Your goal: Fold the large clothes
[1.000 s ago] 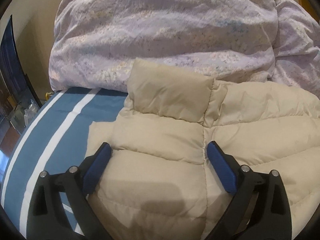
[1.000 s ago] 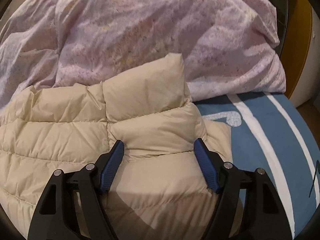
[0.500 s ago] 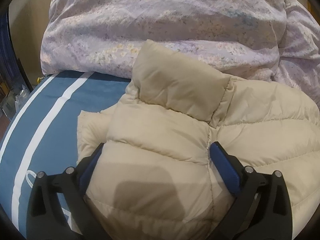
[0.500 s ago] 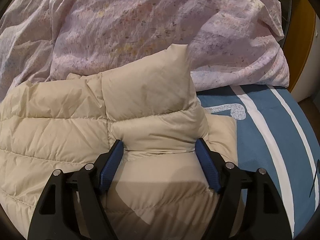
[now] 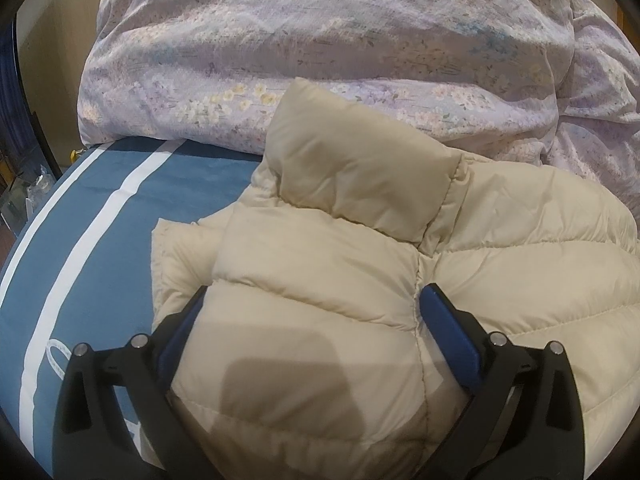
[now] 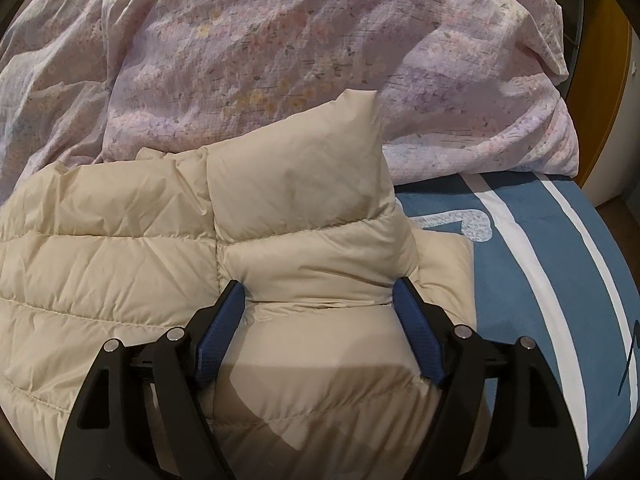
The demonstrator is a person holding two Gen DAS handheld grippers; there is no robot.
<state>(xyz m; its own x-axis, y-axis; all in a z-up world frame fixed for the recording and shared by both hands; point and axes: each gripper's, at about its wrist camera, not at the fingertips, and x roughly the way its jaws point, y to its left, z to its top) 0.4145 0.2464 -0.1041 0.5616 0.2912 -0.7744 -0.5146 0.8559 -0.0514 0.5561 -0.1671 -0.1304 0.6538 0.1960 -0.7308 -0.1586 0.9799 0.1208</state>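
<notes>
A cream puffer jacket (image 5: 400,264) lies on the bed (image 5: 100,216), its collar end toward the lilac duvet (image 5: 320,40) heaped at the head edge. The left tool (image 5: 312,312) straddles the jacket's left shoulder, jaws spread wide with padding bulging between the pads; whether they press it or merely rest beside it I cannot tell. The right tool (image 6: 320,300) sits likewise at the right shoulder, wide apart, pads touching a puffed fold on both sides. The step in hand looks like taking hold of both shoulders for a fold. Next, both tools probably need to close firmly on the slippery quilting, then lift together and carry the collar end over the body, evenly.
</notes>
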